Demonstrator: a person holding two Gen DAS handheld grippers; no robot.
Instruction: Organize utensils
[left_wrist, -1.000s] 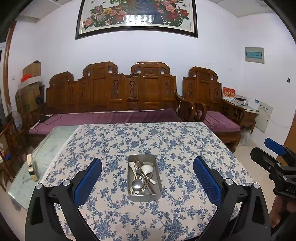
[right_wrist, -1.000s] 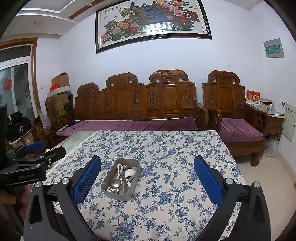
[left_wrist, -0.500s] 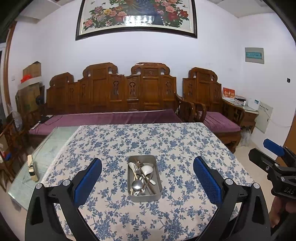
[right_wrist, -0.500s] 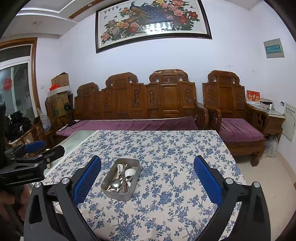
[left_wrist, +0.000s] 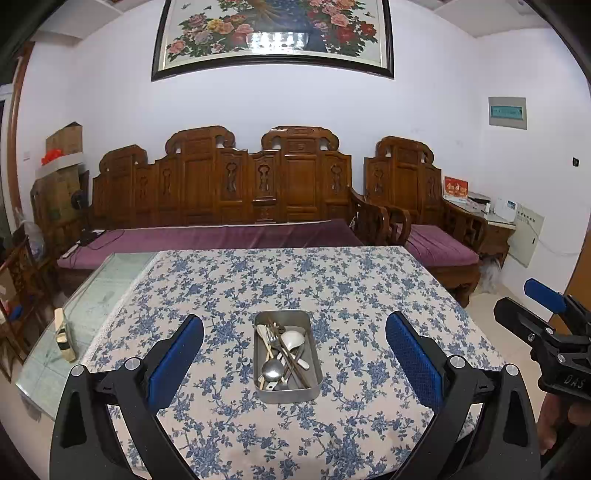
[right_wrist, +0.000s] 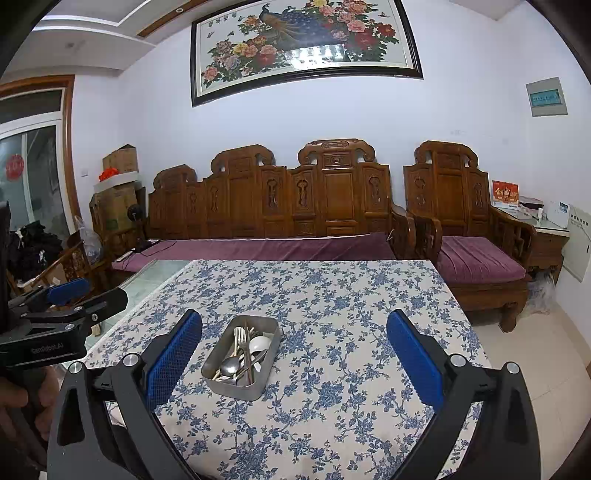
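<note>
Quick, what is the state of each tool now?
Left tool: open, holding nothing.
Right tool: open, holding nothing.

Left tongs (left_wrist: 294, 363) and right tongs (right_wrist: 294, 363) hover level side by side, jaws spread wide

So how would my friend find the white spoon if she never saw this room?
Look at the table with the blue flowered cloth, in front of the wooden sofa. A metal tin full of cutlery sits on it. The white spoon lies in the tin's far half; the other spoon is shiny metal.
</note>
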